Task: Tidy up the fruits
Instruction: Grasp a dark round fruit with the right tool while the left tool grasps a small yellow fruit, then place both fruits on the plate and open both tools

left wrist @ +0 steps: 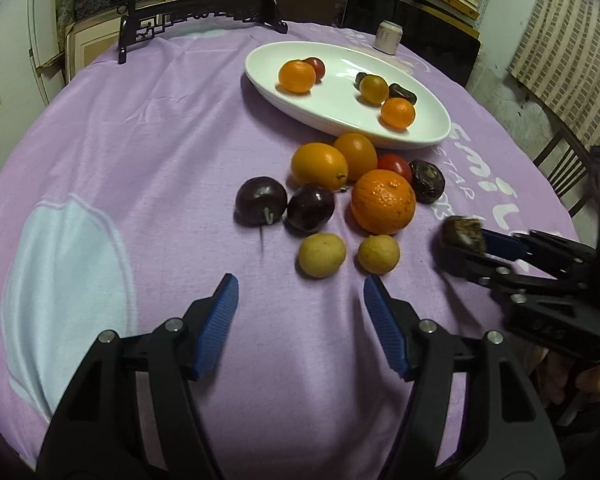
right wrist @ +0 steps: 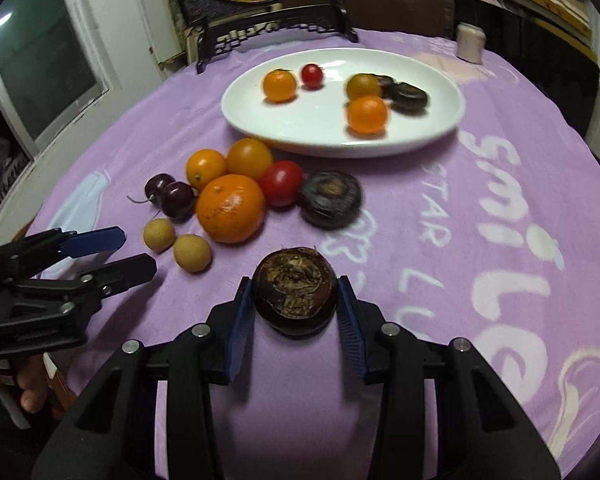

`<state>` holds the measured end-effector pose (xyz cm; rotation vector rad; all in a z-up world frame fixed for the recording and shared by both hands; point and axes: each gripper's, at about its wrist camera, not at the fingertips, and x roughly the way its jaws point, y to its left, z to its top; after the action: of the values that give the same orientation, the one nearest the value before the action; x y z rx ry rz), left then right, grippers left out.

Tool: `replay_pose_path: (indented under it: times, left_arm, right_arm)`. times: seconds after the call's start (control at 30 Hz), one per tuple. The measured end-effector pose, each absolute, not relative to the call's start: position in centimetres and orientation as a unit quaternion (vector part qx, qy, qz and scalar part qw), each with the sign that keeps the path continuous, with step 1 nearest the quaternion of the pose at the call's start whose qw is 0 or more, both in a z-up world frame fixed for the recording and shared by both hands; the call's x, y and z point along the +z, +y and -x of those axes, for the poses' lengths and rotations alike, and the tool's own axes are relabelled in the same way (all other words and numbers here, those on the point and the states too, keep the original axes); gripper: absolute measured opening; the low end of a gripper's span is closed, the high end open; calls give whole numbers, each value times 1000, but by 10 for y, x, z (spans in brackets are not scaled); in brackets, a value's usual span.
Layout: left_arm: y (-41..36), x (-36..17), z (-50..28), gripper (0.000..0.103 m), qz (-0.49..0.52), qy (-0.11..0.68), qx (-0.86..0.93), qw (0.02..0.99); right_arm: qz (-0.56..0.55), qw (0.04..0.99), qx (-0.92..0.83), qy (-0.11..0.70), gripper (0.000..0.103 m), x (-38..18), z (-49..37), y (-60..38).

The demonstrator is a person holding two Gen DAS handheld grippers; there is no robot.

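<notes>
A white oval plate (left wrist: 428, 136) (right wrist: 440, 136) on the purple cloth holds several small fruits. In front of it lies a cluster: a large orange (left wrist: 383, 201) (right wrist: 231, 208), yellow-orange fruits, a red tomato (right wrist: 281, 182), two dark cherries (left wrist: 261, 201), two pale longans (left wrist: 321, 254), a dark water chestnut (right wrist: 330, 197). My left gripper (left wrist: 300, 304) is open and empty just before the longans; it also shows in the right wrist view (right wrist: 136, 252). My right gripper (right wrist: 296, 304) is shut on another dark water chestnut (right wrist: 295, 291) (left wrist: 462, 234), right of the cluster.
A black carved wooden stand (left wrist: 200, 20) stands at the table's far edge. A small pale cup (left wrist: 388, 38) sits behind the plate at the far right. A chair (left wrist: 564, 168) stands beside the table on the right.
</notes>
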<state>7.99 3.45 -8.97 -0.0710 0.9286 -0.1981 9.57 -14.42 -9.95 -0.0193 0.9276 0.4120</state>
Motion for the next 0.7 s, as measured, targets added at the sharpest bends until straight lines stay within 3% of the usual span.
replay_pose_path:
  times: [0.1, 0.17, 0.23, 0.33, 0.7]
  left_arm:
    - [31, -91, -86, 62, 24, 445, -88, 891]
    - [27, -92, -91, 50, 22, 444, -90, 891]
    - [23, -92, -95, 45, 20, 442, -92, 892]
    - [16, -93, -97, 26, 13, 438, -90, 894]
    - [11, -70, -78, 26, 26, 419, -113, 900]
  right_arm:
    - [-6, 871, 195, 450, 43, -102, -92, -155]
    - [-10, 872, 197, 449, 43, -101, -88, -157]
    - [-11, 871, 200, 449, 43, -101, -85, -159]
    - [-12, 871, 202, 448, 43, -101, -83, -158]
    - [-11, 875, 205, 438, 43, -94, -78, -159]
